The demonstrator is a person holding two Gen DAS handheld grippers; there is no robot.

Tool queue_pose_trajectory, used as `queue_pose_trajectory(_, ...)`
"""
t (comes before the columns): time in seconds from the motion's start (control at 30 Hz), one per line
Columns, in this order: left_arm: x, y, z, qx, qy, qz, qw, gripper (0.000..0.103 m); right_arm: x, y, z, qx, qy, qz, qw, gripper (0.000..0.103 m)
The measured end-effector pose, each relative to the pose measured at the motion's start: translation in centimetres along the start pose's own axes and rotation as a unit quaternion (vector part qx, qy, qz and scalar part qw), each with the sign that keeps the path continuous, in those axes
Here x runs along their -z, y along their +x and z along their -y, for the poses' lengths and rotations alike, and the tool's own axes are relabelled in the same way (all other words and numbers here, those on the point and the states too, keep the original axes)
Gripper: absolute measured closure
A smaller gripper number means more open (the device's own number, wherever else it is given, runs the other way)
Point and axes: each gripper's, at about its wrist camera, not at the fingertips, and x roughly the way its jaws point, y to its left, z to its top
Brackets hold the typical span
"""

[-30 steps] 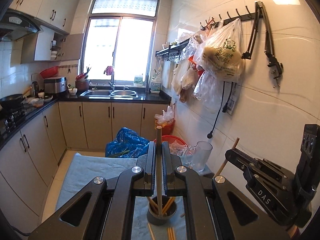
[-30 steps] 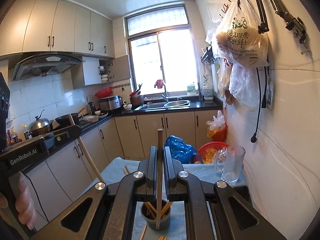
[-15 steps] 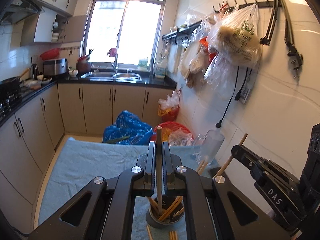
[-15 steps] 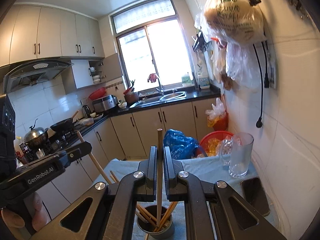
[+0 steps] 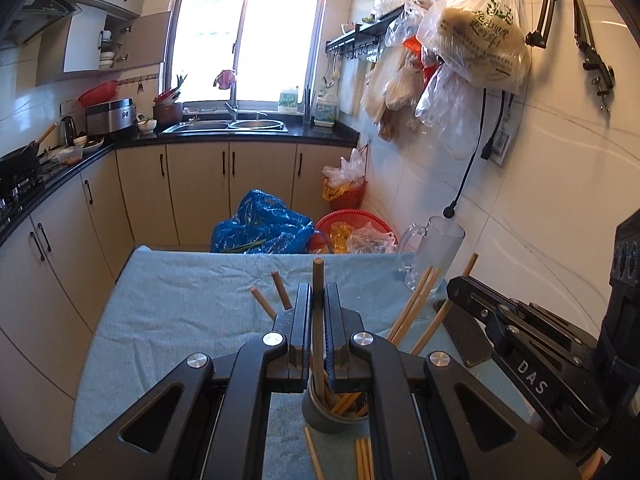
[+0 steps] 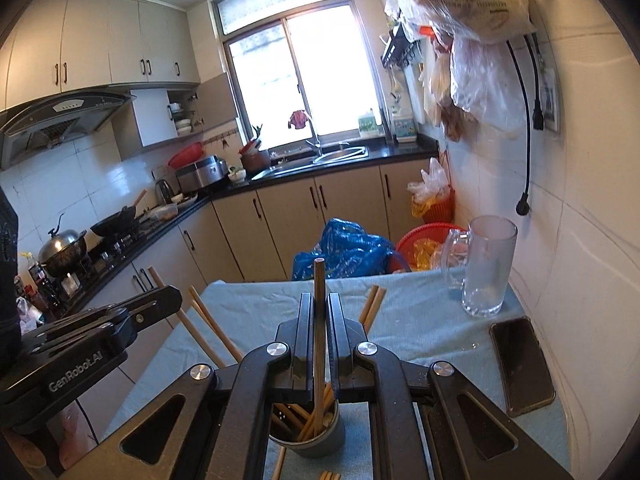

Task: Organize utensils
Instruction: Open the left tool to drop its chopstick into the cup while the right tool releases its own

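Note:
My left gripper (image 5: 318, 292) is shut on a wooden chopstick (image 5: 318, 276) held upright, and its lower end dips into the grey cup (image 5: 332, 420). My right gripper (image 6: 319, 300) is shut on a second upright chopstick (image 6: 319, 280), whose tip also sits inside the same cup (image 6: 320, 440). Several chopsticks lean in the cup and fan outward. Loose chopsticks (image 5: 362, 456) lie on the cloth just in front of it. Each gripper shows at the edge of the other's view: the right one (image 5: 456, 286) and the left one (image 6: 170, 296).
The table carries a light blue cloth (image 5: 180, 312). A glass mug (image 6: 486, 268) stands at the far right by the tiled wall, with a dark phone (image 6: 520, 364) lying nearer. Past the far edge sit a blue bag (image 5: 260, 228) and a red basket (image 5: 352, 220).
Both grippers have sunk toward the table and tilted down. The two held chopsticks have come down from above the cup until their lower ends are inside it.

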Motion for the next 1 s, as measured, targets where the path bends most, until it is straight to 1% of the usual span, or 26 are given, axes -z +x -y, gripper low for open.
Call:
queue_pose_trajectory(0.3,1.7,1.0,-0.5,-0.001,-0.001,-0.027,0.9996,0.098,1.3,1.6,0.9,0.008,0.007,-0.024,1.000,0.096)
queue_pose_trajectory(0.43,2.1,1.0,-0.5,-0.007,0.001,-0.026,0.9996,0.098,1.6,1.7,0.9,0.011,0.003,-0.022,1.000,0.096)
queue_pose_trajectory(0.6,2.0,0.5,-0.4,-0.004,-0.001,-0.026,0.9997,0.098,1.6,1.6,0.7,0.010,0.003,-0.022,1.000,0.096)
queue_pose_trajectory(0.63,2.0,0.3,-0.4,-0.005,-0.002,-0.026,0.9997,0.097,1.5,1.5,0.8,0.011,0.004,-0.021,1.000,0.094)
queue_pose_trajectory(0.7,2.0,-0.3,-0.5,-0.005,-0.003,-0.026,0.9997,0.096,1.4,1.3,0.9,0.013,0.009,-0.019,1.000,0.083)
queue_pose_trajectory(0.73,2.0,-0.9,-0.5,-0.006,-0.006,-0.025,0.9997,0.094,1.3,1.1,0.9,0.012,0.010,-0.018,1.000,0.073)
queue_pose_trajectory(0.77,1.9,-1.4,-0.6,-0.010,-0.007,-0.023,0.9997,0.090,1.2,0.8,0.8,0.013,0.010,-0.015,1.000,0.066)
queue_pose_trajectory(0.83,1.9,-2.6,-0.6,-0.014,-0.009,-0.013,0.9998,0.068,1.1,0.1,0.7,0.018,0.007,-0.007,1.000,0.064)
queue_pose_trajectory(0.9,2.0,-4.3,-0.7,-0.017,-0.011,0.002,0.9998,0.058,1.0,-0.7,0.5,0.018,0.004,-0.004,1.000,0.063)
queue_pose_trajectory(1.0,2.2,-7.0,-0.7,-0.022,-0.011,0.024,0.9994,0.050,1.0,-2.1,0.3,0.019,0.002,0.003,1.000,0.058)
